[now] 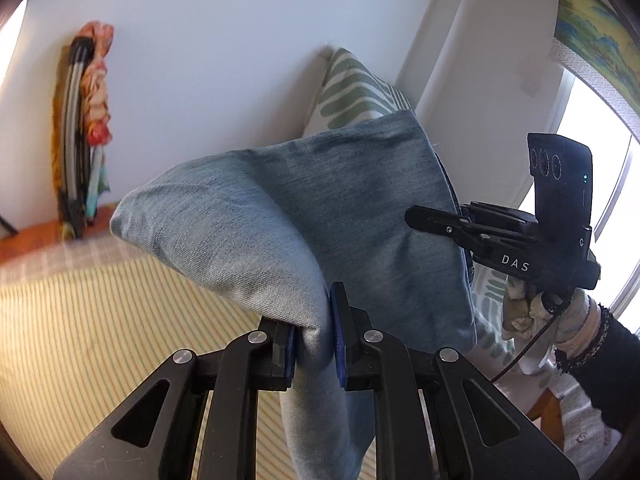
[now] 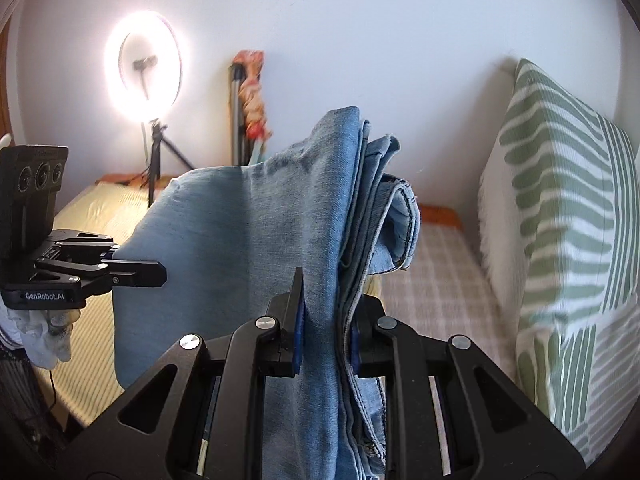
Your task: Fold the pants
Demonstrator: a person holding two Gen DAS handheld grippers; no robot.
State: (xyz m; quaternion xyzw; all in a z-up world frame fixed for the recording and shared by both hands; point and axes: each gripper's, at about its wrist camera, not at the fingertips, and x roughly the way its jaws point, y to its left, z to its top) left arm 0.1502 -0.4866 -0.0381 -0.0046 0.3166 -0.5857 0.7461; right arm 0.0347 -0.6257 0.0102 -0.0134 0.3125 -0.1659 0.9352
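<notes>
Left wrist view: left gripper (image 1: 314, 344) has its fingers (image 1: 285, 354) clamped on a bunched fold of the jeans (image 1: 320, 216); one pair of jeans only, held up in the air above the striped bed (image 1: 80, 320), not lying on it; right gripper (image 1: 436, 218) comes in from the right, gloved hand (image 1: 536, 308) under it, fingers closed on the far edge of the same cloth; my read is two grip points so the denim hangs as a flat panel between them, ready to lay down for the next fold; one green-patterned pillow (image 1: 352, 92) against the wall behind; one folded colourful thing (image 1: 86, 128) leaning at the wall, can't tell what it is. Right wrist view: right gripper (image 2: 326, 330) pinches a thick stack of denim layers, seams and hems visible on the right side, so the jeans (image 2: 248, 240) look already doubled at least once; left gripper (image 2: 132, 272) at left, fingers shut on the opposite edge; cloth stretched between the two, clear of the bed (image 2: 432, 292); one ring light (image 2: 146, 68) on a tripod, lit; same pillow (image 2: 560, 220) at right; count: two grippers, one garment, one pillow.
</notes>
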